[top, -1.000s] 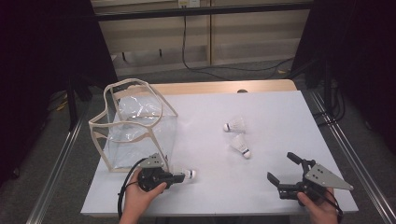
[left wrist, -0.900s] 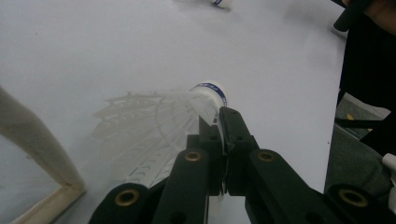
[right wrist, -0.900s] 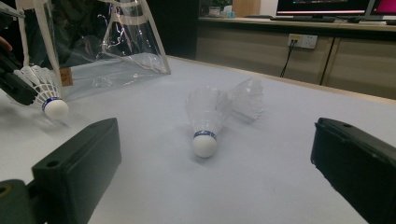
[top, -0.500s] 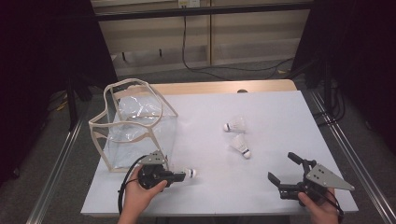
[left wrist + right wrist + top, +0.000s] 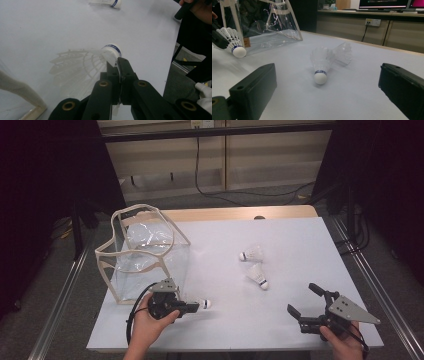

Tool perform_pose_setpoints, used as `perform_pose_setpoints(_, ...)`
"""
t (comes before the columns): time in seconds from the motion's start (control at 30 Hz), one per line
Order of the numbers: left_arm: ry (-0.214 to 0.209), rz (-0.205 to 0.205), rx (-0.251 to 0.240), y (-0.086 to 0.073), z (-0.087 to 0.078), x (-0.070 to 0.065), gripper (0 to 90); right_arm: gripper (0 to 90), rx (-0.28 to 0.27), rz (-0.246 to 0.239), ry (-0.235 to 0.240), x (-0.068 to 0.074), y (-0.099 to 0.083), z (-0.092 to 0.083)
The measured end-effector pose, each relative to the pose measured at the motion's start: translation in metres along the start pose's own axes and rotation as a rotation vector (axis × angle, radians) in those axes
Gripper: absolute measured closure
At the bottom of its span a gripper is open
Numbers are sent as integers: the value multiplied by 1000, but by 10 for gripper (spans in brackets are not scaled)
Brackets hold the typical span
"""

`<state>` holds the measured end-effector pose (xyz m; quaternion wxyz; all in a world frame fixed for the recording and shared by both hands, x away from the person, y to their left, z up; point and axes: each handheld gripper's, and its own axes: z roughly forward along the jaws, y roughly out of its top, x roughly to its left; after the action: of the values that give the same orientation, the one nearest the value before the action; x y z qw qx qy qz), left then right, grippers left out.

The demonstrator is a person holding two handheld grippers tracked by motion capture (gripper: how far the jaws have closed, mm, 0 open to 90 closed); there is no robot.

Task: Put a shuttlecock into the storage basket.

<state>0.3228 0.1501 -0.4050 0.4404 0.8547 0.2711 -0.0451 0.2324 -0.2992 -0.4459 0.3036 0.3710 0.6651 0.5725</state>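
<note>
A white tabletop (image 5: 280, 245) stands in a dim room, with pale cabinets and trailing cables beyond its far edge. At about nine o'clock on it sits a clear bag (image 5: 145, 255) with cream trim, its mouth open upward and something pale already inside.

Your left tongs (image 5: 192, 307) are closed on a shuttlecock (image 5: 202, 304); in the left gripper view the jaws pinch the feather skirt just behind the cork, and the cork (image 5: 111, 50) points away from your hand, toward three o'clock in the high view. That held shuttlecock lies level, its long axis running nine to three, just off the bag's near right corner.

The relation that matters: the bag's mouth lies at roughly eleven o'clock from your left tongs, close by and higher than they are. Judging from that, you will need to lift and swing up and back over the rim before letting go, with the feather end leading or the cork tipped down.

Your right tongs (image 5: 306, 305) stand wide open and empty at about five o'clock on the tabletop. Two loose shuttlecocks (image 5: 255, 265) lie side by side near the middle, at about eleven o'clock from those tongs; in the right gripper view the nearer one (image 5: 320, 65) points its cork straight toward you. Your right hand is plainly the nearer one for those.
</note>
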Motion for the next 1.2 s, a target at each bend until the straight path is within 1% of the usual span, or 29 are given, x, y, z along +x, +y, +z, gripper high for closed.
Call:
perform_pose_setpoints(0.13,-7,-5,-2,5,-2,-1,891,14,-1,-3,0,0,0,0)
perform_pose_setpoints(0.2,-3,-3,10,8,-3,-2,892,14,-1,-3,0,0,0,0)
perform_pose_setpoints(0.27,-12,-12,13,10,-5,-2,892,14,1,0,0,0,0,0)
perform_pose_setpoints(0.37,-6,-15,19,13,-6,-2,892,14,0,1,2,0,0,0)
perform_pose_setpoints(0.5,-10,-21,31,17,-7,-3,892,14,-2,0,2,0,0,0)
perform_pose_setpoints(0.57,-11,-30,36,18,-7,-3,892,14,1,1,2,0,0,0)
perform_pose_setpoints(0.8,-5,-23,59,26,-9,-5,893,14,0,3,3,0,0,0)
perform_pose_setpoints(0.83,-8,-15,62,27,-9,-6,893,14,-1,2,2,0,0,0)
perform_pose_setpoints(0.9,-15,-21,65,29,-10,-6,893,14,-1,2,2,0,0,0)
perform_pose_setpoints(0.97,-14,-22,66,32,-10,-7,893,14,-1,3,3,0,0,0)
perform_pose_setpoints(1.2,-13,-30,94,39,-11,-8,893,14,-1,3,3,0,0,0)
